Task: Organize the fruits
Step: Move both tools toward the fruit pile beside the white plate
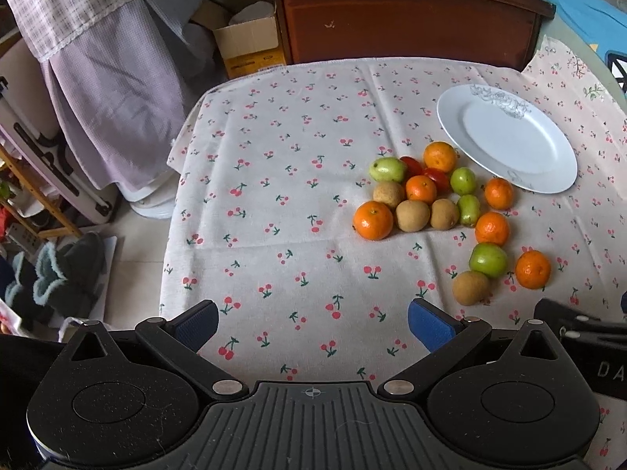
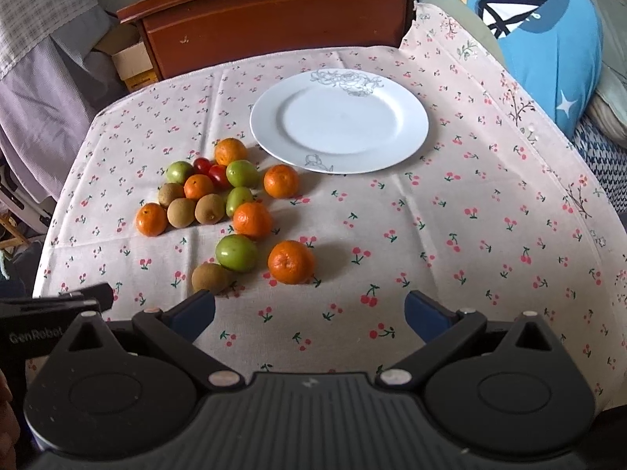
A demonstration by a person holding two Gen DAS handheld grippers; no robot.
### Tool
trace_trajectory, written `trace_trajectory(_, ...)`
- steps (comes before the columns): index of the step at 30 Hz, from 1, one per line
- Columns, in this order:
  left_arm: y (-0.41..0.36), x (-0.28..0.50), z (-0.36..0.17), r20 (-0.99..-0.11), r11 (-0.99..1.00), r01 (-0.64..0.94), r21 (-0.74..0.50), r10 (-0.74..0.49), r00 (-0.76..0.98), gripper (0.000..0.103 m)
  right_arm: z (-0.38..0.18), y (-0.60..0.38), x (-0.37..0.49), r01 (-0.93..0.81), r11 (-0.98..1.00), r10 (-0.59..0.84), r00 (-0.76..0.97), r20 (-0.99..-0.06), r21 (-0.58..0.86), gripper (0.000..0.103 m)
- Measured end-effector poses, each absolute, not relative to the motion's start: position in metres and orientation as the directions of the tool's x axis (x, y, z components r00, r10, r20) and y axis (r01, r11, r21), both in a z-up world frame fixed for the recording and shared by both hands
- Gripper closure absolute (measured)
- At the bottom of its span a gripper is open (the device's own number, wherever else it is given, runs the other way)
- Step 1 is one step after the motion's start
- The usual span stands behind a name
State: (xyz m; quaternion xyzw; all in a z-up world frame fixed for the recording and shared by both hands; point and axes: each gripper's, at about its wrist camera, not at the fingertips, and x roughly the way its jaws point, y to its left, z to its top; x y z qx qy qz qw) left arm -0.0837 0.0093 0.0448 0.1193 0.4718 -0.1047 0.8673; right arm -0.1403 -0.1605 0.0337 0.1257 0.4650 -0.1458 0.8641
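Observation:
Several tangerines, green fruits, brown kiwis and two red tomatoes (image 2: pixel 209 170) lie loose in a cluster on the cherry-print tablecloth (image 2: pixel 450 235). The nearest tangerine (image 2: pixel 290 261), a green fruit (image 2: pixel 236 252) and a kiwi (image 2: pixel 208 277) sit just ahead of my right gripper (image 2: pixel 309 319), which is open and holds nothing. An empty white plate (image 2: pixel 339 121) stands behind the cluster. In the left wrist view the cluster (image 1: pixel 427 196) and the plate (image 1: pixel 505 137) lie ahead to the right of my left gripper (image 1: pixel 313 325), also open with nothing in it.
A dark wooden cabinet (image 1: pixel 407 19) stands behind the table. A cardboard box (image 1: pixel 247 43) and hanging lilac cloth (image 1: pixel 102 78) are at the left, with slippers (image 1: pixel 58 274) on the floor. A blue cushion (image 2: pixel 540 35) lies at the right.

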Motion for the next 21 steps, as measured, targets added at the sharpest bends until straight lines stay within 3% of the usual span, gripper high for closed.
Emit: trace_trajectory(21,0.0077,-0.0836,0.0455,-0.847,0.951,0.295,0.095,-0.079,0.526,0.0,0.0307,-0.1596,-0.1396,0.367,0.927,-0.133,0.514,-0.847,0.077,0.001)
